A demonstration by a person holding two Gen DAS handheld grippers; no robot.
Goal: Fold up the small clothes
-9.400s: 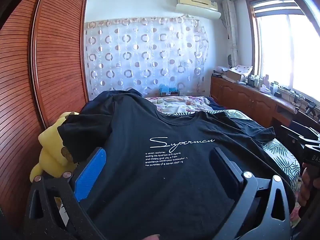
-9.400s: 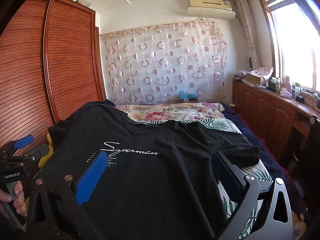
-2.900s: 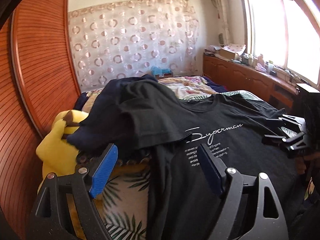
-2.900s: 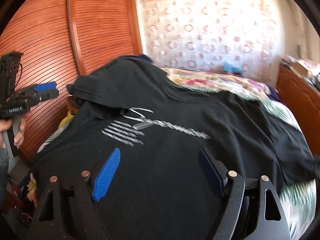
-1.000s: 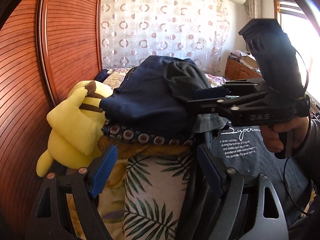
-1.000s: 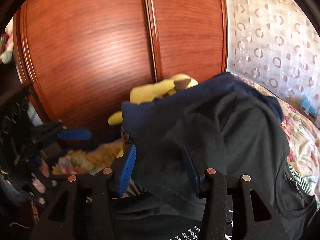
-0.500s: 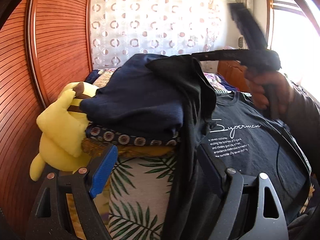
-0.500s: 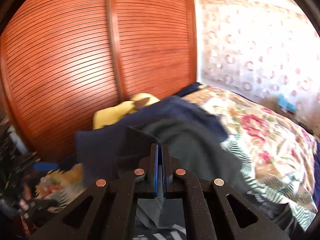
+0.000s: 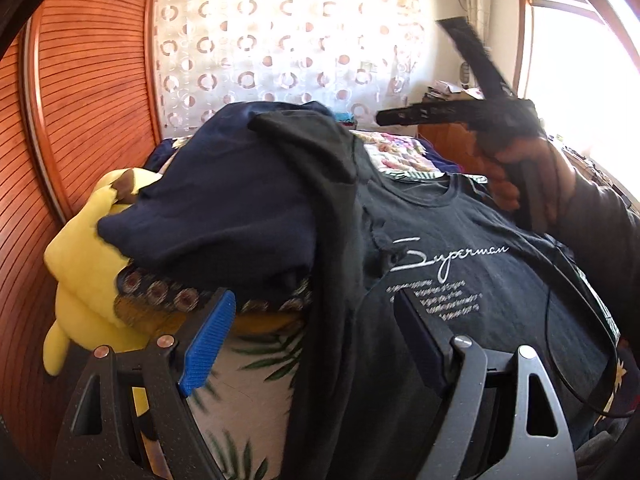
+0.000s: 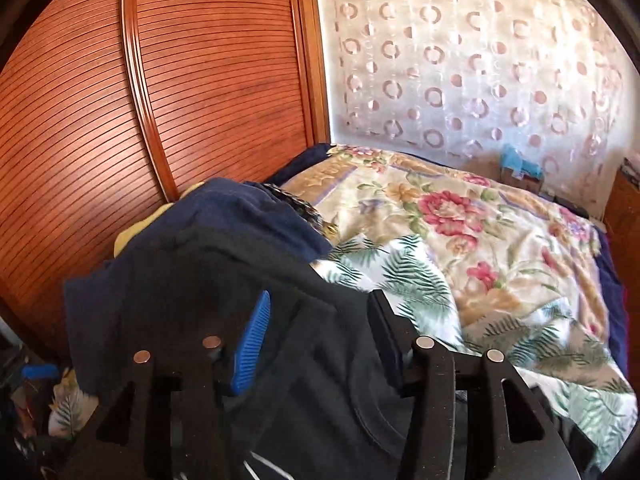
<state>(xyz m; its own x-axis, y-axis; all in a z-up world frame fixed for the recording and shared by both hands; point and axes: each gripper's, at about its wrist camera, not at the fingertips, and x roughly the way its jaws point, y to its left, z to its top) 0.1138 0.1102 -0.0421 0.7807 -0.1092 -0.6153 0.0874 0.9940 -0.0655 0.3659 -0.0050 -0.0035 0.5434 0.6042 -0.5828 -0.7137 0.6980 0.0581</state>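
A black T-shirt (image 9: 460,264) with white "Superman" print lies on the bed; its left side is folded over toward the chest, and the sleeve (image 9: 316,148) drapes over a pile of dark clothes. My left gripper (image 9: 312,328) is open above the shirt's folded left edge. My right gripper (image 10: 316,320) is open and empty over the black sleeve (image 10: 224,280). In the left wrist view the right gripper (image 9: 384,118) is held in the air above the shirt's collar.
A navy garment (image 9: 224,208) lies on a yellow plush toy (image 9: 88,264) at the bed's left edge. A red-brown wardrobe (image 10: 160,80) stands on the left. Floral and palm-leaf bedding (image 10: 460,240) covers the bed. A wooden cabinet stands under the window at the right.
My right gripper was shut on the sleeve half a second ago; it has let go, opened and drawn back to the right. The sleeve now rests on the pile.
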